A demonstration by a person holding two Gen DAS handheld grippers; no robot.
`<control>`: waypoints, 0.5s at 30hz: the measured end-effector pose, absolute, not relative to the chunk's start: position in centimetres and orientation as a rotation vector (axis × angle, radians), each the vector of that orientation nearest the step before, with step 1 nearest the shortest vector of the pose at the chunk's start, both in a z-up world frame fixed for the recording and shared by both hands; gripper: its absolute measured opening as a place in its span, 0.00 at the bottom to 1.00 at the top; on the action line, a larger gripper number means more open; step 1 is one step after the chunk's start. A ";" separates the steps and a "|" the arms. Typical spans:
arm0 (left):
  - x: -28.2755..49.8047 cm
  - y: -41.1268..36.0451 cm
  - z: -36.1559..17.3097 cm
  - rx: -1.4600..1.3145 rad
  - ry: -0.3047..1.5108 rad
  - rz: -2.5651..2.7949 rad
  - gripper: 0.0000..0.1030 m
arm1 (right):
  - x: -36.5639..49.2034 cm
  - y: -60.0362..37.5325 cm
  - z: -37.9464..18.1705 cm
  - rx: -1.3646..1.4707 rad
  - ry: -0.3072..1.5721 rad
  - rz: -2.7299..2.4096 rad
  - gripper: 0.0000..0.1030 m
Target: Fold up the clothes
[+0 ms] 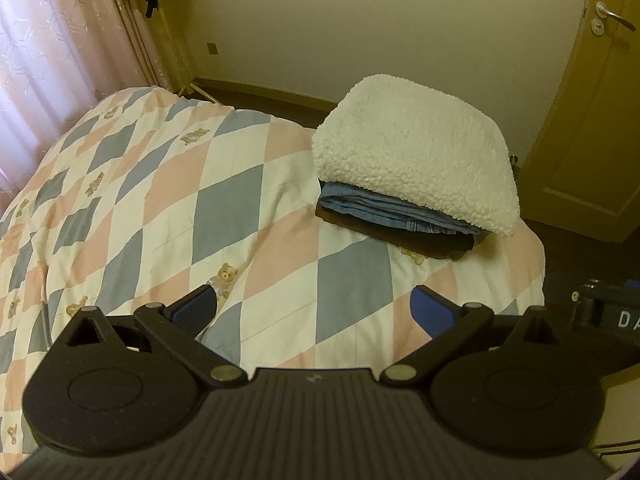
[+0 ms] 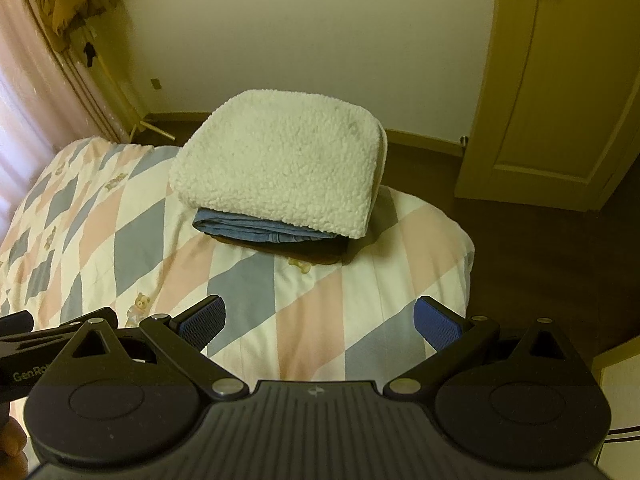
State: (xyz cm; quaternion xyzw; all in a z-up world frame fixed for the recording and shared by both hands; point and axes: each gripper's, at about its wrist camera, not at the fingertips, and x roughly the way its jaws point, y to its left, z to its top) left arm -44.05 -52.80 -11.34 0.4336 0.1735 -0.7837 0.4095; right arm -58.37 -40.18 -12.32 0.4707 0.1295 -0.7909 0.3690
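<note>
A bed with a diamond-patterned quilt stands by pink curtains, cream walls, a dark floor and a closed door.

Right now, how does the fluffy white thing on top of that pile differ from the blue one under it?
The white fleece is thick, nubbly and puffy; the blue denim garment looks smooth and lies much flatter. The fleece covers most of the stack and overhangs it, while only the denim's folded front edge shows beneath. The fleece sits on top; the denim lies between it and a dark garment. Both are folded, stacked on the checked quilt.
</note>
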 end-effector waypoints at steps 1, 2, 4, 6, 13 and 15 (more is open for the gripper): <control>-44.1 -52.9 -11.5 1.094 0.437 -1.971 0.99 | -58.4 -40.3 -12.4 1.210 0.333 -2.031 1.00; -44.2 -53.0 -11.6 1.095 0.437 -1.969 0.99 | -58.5 -40.3 -12.5 1.212 0.334 -2.032 1.00; -44.4 -53.3 -11.8 1.098 0.438 -1.968 0.99 | -58.7 -40.5 -12.7 1.218 0.334 -2.033 1.00; -44.6 -53.5 -12.0 1.102 0.436 -1.965 0.99 | -58.9 -40.6 -12.9 1.223 0.336 -2.034 1.00; -45.1 -53.9 -12.5 1.111 0.415 -1.966 0.99 | -59.6 -41.0 -13.3 1.230 0.343 -2.038 1.00; -45.3 -54.0 -12.7 1.113 0.410 -1.965 0.99 | -59.7 -41.2 -13.4 1.232 0.344 -2.039 1.00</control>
